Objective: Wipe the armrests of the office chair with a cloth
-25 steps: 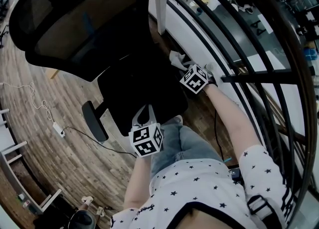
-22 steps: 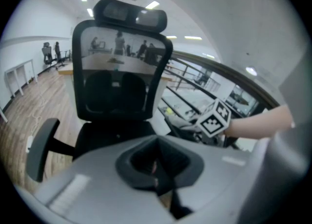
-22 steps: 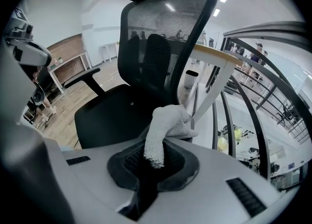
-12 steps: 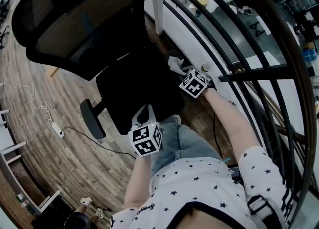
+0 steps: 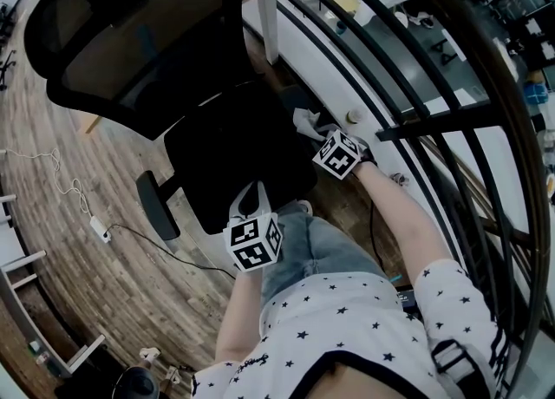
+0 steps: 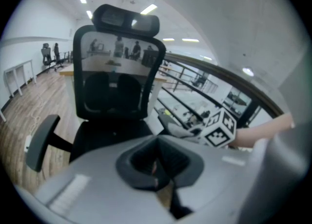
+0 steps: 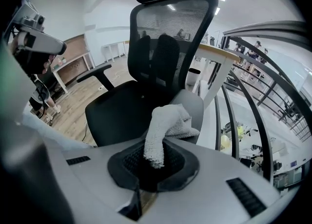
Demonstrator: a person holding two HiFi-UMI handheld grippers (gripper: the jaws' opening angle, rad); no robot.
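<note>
Fingers (image 7: 185, 169) of the right gripper (image 7: 153, 162) are clamped on the cloth (image 7: 168, 121) at the 1 o'clock armrest (image 7: 195, 103) (left gripper (image 6: 156, 167) clenched, empty); wiping strokes are called for.

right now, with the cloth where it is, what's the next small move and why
Probably slide the right gripper toward the backrest along the near armrest, pressing down. It is shut on the cloth, whose bunched end lies on the grey pad, with bare pad showing beyond it. The left gripper is shut and empty, away from the other armrest.
</note>
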